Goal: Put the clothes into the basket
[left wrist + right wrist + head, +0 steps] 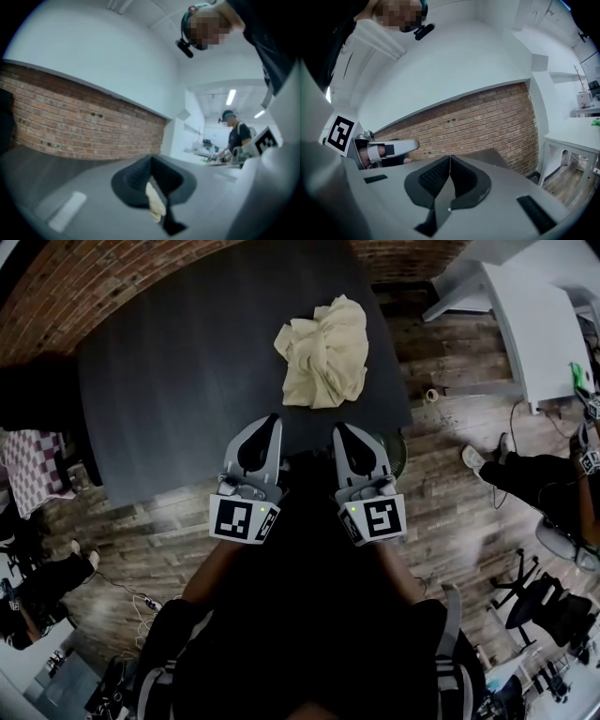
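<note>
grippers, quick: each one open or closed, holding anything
left gripper: closed, holding nothing
right gripper: closed, holding nothing

Cream garment: soft cloth, crumpled, matt. Table top: dark, smooth, matt. Far brick wall: rough. Floor: worn wood planks, faint sheen.
</note>
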